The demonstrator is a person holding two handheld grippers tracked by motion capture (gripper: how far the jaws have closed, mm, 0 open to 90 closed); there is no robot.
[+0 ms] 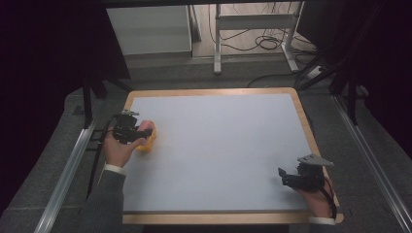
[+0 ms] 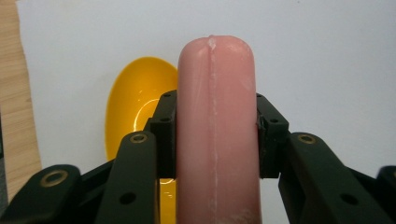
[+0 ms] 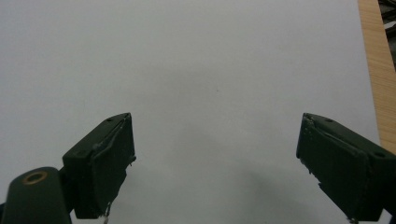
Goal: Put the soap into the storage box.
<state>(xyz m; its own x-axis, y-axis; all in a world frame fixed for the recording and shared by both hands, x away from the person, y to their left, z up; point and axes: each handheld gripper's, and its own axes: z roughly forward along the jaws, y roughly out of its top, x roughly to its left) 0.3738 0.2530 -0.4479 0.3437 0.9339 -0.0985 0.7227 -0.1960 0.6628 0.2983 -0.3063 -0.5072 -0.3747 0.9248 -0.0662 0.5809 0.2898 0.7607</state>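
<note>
A pink sausage [image 2: 215,130] stands lengthwise between the black jaws of my left gripper [image 2: 215,133], which is shut on it. Under and to the left of it lies a yellow bowl-like dish [image 2: 133,102] on the white mat. From above, the left gripper [image 1: 142,132] sits at the mat's left side with the sausage [image 1: 147,128] over the yellow dish [image 1: 147,143]. My right gripper [image 1: 283,175] rests near the front right corner; its jaws stand wide apart in the right gripper view [image 3: 215,168] with bare mat between them.
The white mat [image 1: 218,145] covers a wooden board [image 1: 214,91] on a grey table. Metal rails [image 1: 68,174] run along both sides. Behind the table stand a white cabinet [image 1: 148,29] and a desk frame [image 1: 255,22] with cables.
</note>
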